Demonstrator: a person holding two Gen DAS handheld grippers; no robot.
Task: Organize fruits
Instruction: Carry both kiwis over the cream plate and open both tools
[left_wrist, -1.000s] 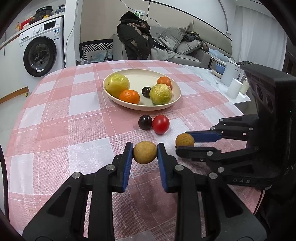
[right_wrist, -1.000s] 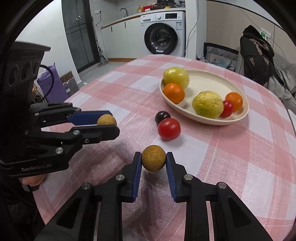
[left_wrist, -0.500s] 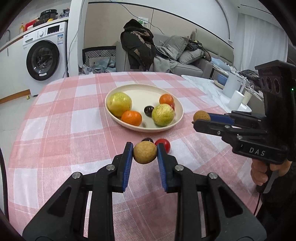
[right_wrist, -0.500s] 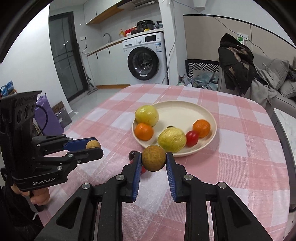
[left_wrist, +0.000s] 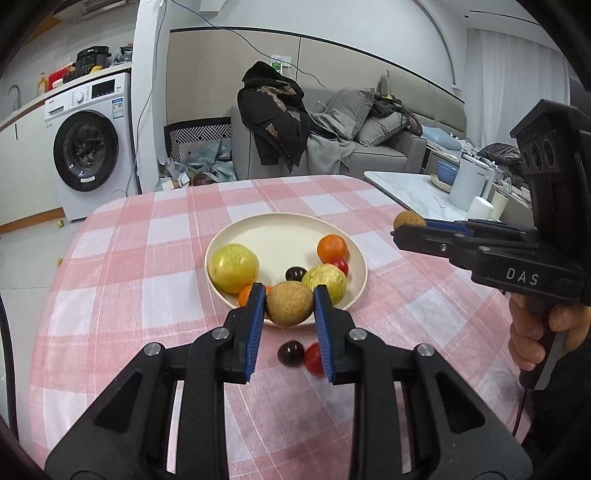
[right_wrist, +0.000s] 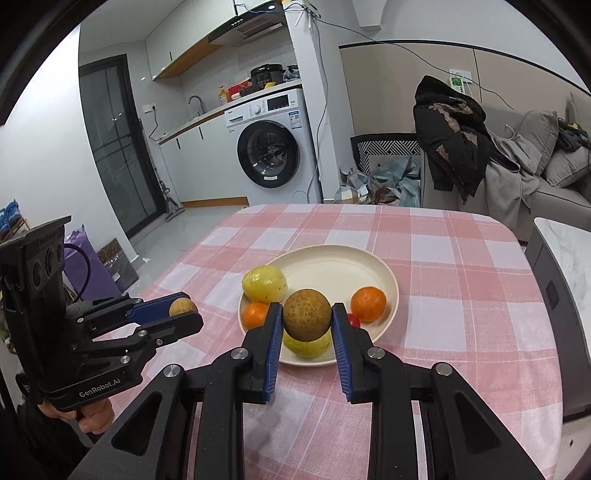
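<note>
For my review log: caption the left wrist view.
Left claw grips a round brown fruit above the cream plate of fruit.

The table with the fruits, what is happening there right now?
A person holds a gripper in each hand, and each one is shut on a small brown fruit. The left gripper carries its brown fruit in the air near the cream plate; the right gripper does the same with the other brown fruit. The plate already holds two yellow-green fruits, two oranges, a dark plum and a red tomato. A second dark plum and red tomato lie on the checked cloth.
</note>
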